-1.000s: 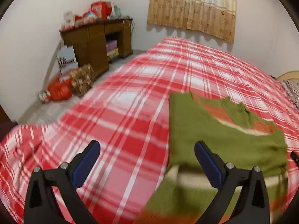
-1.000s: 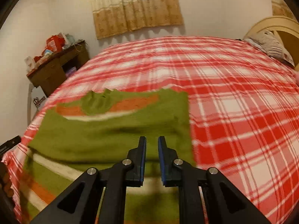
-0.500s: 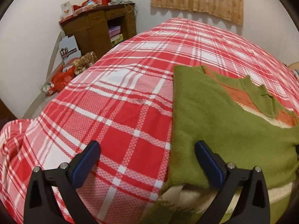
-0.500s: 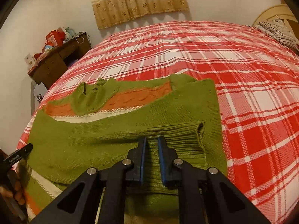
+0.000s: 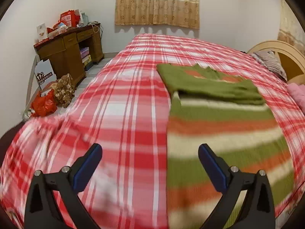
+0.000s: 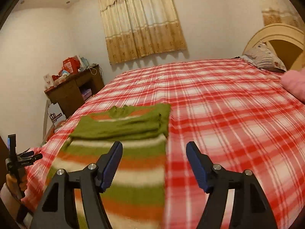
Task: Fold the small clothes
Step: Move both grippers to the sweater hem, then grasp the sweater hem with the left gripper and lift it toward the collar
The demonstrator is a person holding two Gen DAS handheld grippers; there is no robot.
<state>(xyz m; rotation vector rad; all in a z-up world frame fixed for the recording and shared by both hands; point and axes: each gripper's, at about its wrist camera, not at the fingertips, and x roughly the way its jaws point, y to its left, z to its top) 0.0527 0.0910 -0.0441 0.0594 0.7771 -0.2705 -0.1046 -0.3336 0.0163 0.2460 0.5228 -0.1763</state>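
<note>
The striped sweater (image 6: 122, 152) lies flat on the bed (image 6: 228, 126), its green upper part with both sleeves folded in across the chest and the orange, cream and green bands of the body running back toward the camera. In the right wrist view it sits ahead of and beneath the left-hand jaw of the right gripper (image 6: 154, 164), with its right edge passing under the gap between the jaws. These jaws are opening, with only air between the blue pads (no cloth pinched). In the left wrist view the sweater (image 5: 219, 118) lies ahead of and under the right-hand jaw of the left gripper (image 5: 150, 164), whose jaws stand wide and hold nothing; the red-and-white plaid bedcover (image 5: 122, 114) fills the gap between them. Both near fields are blurred. Beyond the sweater, ahead and right of the right jaws, are a patterned pillow (image 6: 265, 57) against the cream headboard (image 6: 276, 36) and a pink item (image 6: 293, 84) at the edge. Ahead and left stand a brown desk (image 6: 72, 91) piled with boxes, and a beige curtain (image 6: 141, 21) on the far wall.
</note>
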